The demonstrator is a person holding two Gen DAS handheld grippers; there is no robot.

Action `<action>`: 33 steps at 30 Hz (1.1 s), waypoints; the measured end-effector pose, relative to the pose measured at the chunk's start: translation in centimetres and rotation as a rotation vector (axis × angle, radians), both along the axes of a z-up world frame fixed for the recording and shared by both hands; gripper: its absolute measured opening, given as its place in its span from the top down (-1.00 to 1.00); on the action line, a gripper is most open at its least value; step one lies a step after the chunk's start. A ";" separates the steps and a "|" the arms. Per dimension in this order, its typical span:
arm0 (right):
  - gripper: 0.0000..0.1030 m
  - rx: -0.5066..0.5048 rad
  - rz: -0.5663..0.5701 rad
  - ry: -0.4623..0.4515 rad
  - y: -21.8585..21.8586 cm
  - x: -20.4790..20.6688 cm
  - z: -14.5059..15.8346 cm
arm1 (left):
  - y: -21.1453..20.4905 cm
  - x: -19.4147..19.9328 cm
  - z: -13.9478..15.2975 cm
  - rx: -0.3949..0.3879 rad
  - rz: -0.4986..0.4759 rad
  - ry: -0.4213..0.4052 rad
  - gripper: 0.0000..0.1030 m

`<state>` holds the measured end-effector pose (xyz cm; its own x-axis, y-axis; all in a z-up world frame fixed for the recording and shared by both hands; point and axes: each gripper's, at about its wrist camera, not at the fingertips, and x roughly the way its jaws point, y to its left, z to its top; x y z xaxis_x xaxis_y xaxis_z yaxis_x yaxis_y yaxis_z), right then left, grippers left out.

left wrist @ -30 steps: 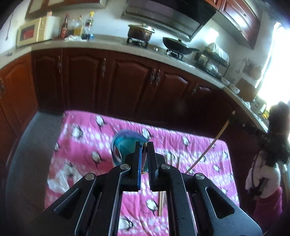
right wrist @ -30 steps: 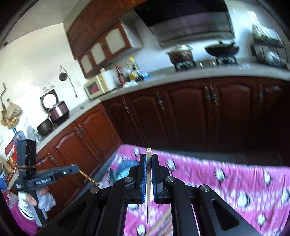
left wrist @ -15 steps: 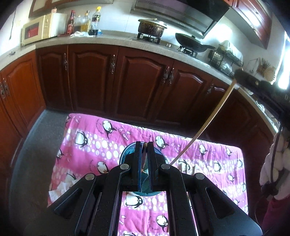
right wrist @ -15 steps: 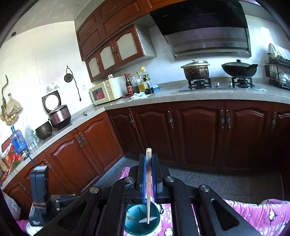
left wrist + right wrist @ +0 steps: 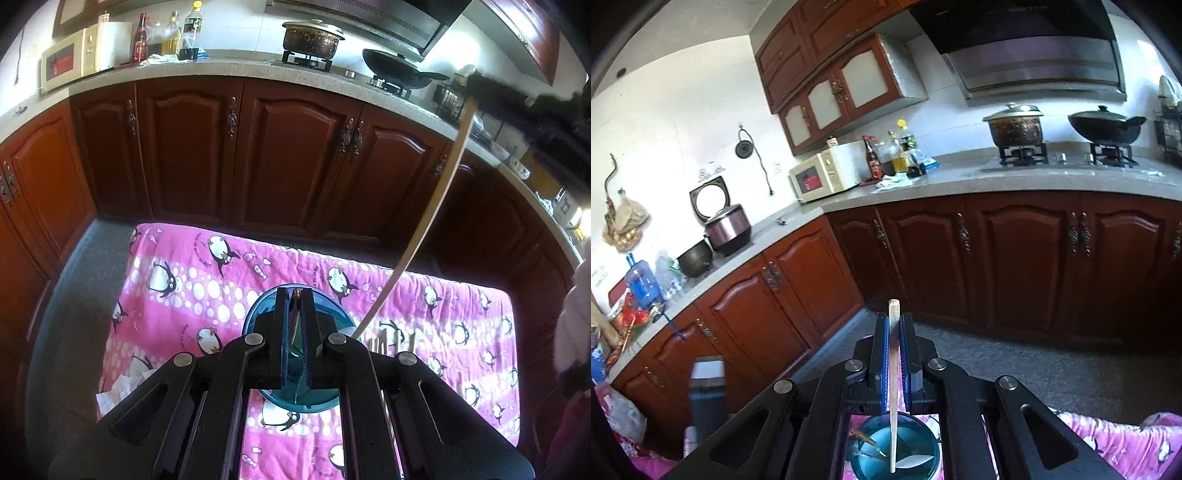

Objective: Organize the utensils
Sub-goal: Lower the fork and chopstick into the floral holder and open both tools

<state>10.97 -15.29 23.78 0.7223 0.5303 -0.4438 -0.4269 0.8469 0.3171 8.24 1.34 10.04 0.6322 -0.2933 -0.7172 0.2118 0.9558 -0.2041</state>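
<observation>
In the left wrist view a blue cup stands on the pink penguin cloth, right under my left gripper. That gripper is shut on a brown chopstick whose lower end points into the cup. My right gripper comes in from the upper right, shut on a long pale chopstick that slants down to the cup's right rim. In the right wrist view the right gripper clamps the pale chopstick upright. Its tip hangs inside the cup, beside the brown chopstick.
Several more chopsticks lie on the cloth right of the cup. White tissue sits at the cloth's left edge. Dark wooden cabinets and a counter with a microwave and pots stand behind. A gloved hand shows at the right.
Both grippers have moved in over the blue cup, each still holding its chopstick. The pale chopstick's tip has come down from above the cloth into the cup.
</observation>
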 end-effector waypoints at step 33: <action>0.74 -0.038 -0.011 0.238 1.1 4.0 -12.5 | -2.2 1.8 -5.6 0.115 0.004 0.113 0.91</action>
